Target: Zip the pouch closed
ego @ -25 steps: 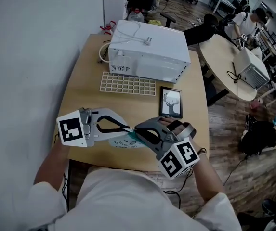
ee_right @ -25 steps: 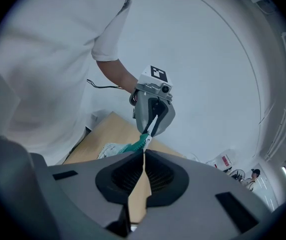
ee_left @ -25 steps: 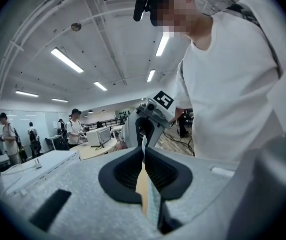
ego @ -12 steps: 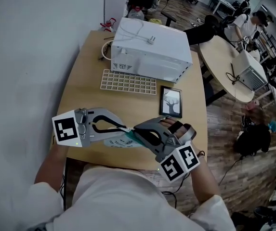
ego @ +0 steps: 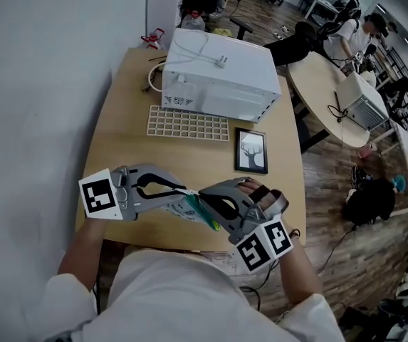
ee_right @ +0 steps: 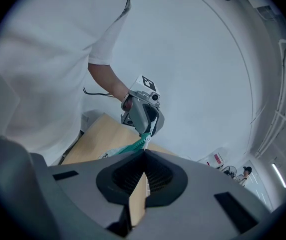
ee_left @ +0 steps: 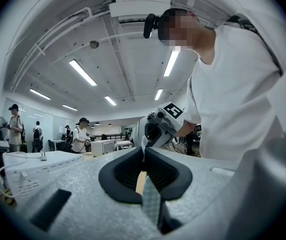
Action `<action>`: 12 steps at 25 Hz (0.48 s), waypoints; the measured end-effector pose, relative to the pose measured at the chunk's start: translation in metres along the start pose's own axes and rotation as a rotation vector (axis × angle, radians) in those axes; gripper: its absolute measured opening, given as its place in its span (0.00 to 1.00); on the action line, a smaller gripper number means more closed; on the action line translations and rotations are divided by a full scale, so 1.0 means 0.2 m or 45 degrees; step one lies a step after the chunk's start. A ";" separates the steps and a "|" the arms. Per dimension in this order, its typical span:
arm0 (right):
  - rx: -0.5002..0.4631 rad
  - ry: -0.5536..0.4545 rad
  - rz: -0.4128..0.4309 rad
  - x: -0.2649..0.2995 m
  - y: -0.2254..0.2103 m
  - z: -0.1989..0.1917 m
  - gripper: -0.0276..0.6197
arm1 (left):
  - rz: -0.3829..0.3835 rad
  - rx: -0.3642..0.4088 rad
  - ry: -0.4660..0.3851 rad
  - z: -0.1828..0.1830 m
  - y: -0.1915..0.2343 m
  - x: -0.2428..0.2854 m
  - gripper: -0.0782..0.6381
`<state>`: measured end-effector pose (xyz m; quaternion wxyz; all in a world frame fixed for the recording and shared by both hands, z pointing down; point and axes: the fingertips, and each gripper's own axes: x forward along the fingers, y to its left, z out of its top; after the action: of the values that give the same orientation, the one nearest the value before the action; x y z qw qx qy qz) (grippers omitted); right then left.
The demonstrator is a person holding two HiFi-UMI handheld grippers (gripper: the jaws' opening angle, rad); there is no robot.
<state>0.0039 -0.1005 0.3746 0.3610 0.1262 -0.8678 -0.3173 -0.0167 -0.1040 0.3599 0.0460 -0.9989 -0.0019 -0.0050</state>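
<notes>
The pouch is pale with a teal zip edge and hangs just over the wooden table's front edge, between my two grippers. My left gripper comes in from the left and is shut on a strip of the pouch's fabric. My right gripper comes in from the right, tip to tip with the left. In the right gripper view the teal zip runs from the left gripper to my shut right gripper. The zip pull itself is hidden.
A white microwave-like box with a cable on top stands at the back of the table. In front of it lie a pale grid tray and a framed tree picture. A round table and people are at the right.
The left gripper has shifted a little and rolled slightly with the pouch. Both grips look the same, and the grippers stay tip to tip.
</notes>
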 end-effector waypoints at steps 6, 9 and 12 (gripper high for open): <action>-0.003 0.017 -0.032 0.01 -0.02 0.03 0.05 | 0.040 -0.021 -0.041 0.03 0.02 -0.03 0.15; -0.028 0.035 -0.070 0.02 -0.04 0.03 0.05 | 0.074 -0.029 -0.067 0.04 0.04 -0.04 0.14; -0.065 0.061 -0.097 0.01 -0.05 0.03 0.05 | 0.086 -0.052 -0.091 0.05 0.06 -0.04 0.14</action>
<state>-0.0017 -0.1071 0.3666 0.3725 0.1575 -0.8451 -0.3496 -0.0238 -0.1142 0.3485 0.0257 -0.9987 0.0302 0.0321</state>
